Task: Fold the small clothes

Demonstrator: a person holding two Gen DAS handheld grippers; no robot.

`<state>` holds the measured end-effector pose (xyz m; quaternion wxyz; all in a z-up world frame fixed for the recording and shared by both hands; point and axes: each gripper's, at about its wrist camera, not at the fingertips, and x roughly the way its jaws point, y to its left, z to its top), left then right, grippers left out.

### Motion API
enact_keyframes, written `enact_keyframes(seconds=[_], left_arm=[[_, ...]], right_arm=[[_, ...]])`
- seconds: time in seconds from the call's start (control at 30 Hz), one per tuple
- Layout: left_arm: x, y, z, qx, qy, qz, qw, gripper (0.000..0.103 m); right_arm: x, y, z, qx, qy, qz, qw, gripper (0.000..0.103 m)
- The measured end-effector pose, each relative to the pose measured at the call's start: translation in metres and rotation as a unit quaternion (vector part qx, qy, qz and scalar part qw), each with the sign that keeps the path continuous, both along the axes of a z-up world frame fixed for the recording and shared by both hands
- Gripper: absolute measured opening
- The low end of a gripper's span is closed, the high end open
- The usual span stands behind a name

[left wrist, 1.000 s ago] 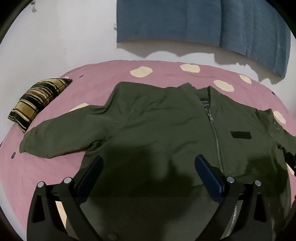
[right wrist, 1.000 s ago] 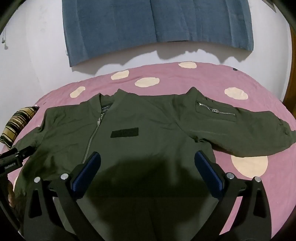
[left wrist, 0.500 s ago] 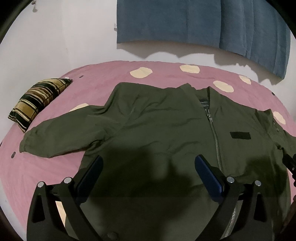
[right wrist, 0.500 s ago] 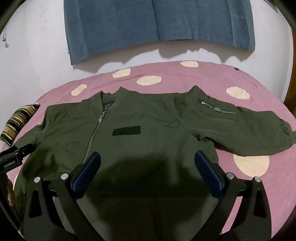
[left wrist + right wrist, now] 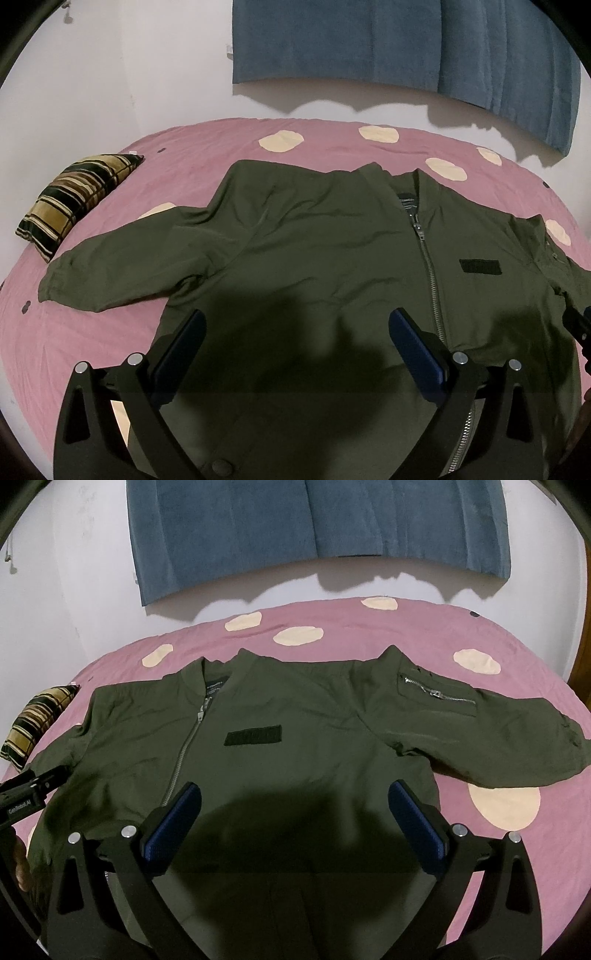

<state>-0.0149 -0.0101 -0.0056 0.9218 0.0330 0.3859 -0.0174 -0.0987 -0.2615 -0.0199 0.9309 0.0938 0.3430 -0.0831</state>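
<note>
Above jacket (image 5: pixel 314 251), left gripper (image 5: pixel 295 334) gapes; hem edge apparently shadowed.

One olive-green jacket (image 5: pixel 314 258) is seen spread on one pink bedsheet (image 5: pixel 110 332), with two sleeves laid out, one to each side. Two zippers are counted in the right wrist view: one down the front (image 5: pixel 184 746) and one on the sleeve pocket (image 5: pixel 437 692). One black chest patch (image 5: pixel 253 735), one striped cushion (image 5: pixel 77 195), one blue curtain (image 5: pixel 314 528) and two grippers (image 5: pixel 295 343) (image 5: pixel 295 816) are seen.
</note>
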Motion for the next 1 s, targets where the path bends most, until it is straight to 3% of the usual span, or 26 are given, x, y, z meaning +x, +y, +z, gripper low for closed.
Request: enact_keyframes(seconds=[1.0], left_arm=[[-0.0038, -0.0042, -0.0007, 0.006, -0.005, -0.008, 0.9999, 0.099]], right_arm=[[0.0007, -0.0004, -0.0036, 0.008, 0.015, 0.0, 1.0, 0.101]])
